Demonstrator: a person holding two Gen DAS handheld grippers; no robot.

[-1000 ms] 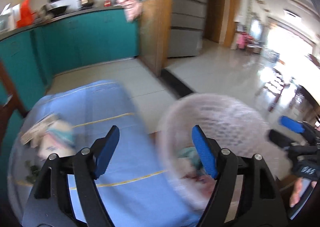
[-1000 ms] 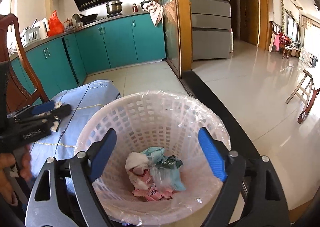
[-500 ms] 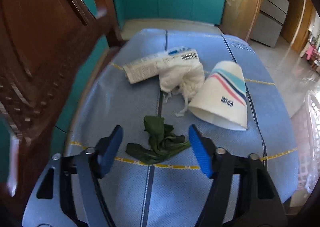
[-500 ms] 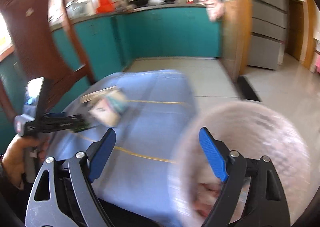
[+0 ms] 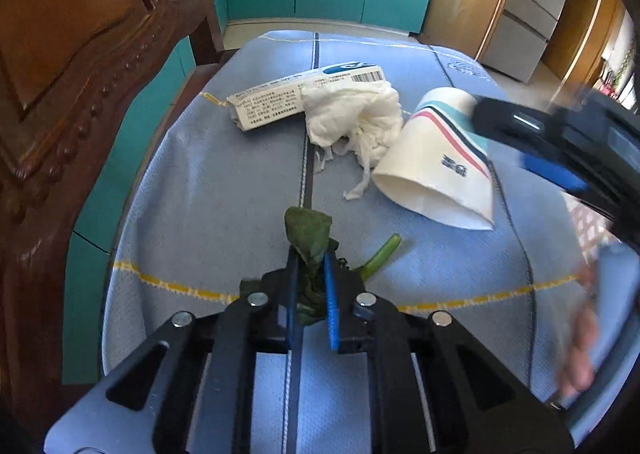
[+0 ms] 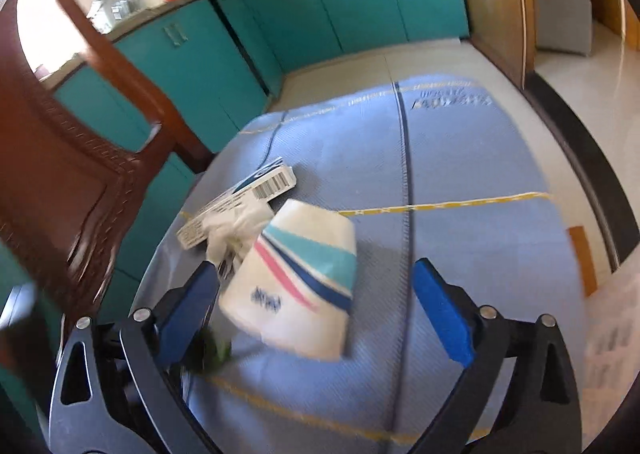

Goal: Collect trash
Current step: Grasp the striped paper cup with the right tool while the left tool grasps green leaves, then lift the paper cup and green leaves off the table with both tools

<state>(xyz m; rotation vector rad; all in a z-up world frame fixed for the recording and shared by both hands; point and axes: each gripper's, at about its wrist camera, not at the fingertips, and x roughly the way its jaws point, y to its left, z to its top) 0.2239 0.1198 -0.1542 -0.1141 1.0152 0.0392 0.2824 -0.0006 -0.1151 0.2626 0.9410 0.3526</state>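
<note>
Green leaf pinched in my left tool, paper cup between the fingers of my right.

My left tool [image 5: 310, 266] is pressed together on the wilted leaf [image 5: 308, 232], low over the blue cloth [image 5: 208, 190] on the counter; its stem [image 5: 380, 256] pokes out to the right. My right tool [image 6: 316, 294] is spread wide, with the flattened cup [image 6: 300, 286] lying just ahead between its fingers, long axis slanting away to the right, mouth end towards me. That tool is clearly the nearer one to the cup. Beyond and left of it lie the tissue [image 5: 356, 114] and the box [image 5: 292, 94], touching each other. I see no bin in either view.
</note>
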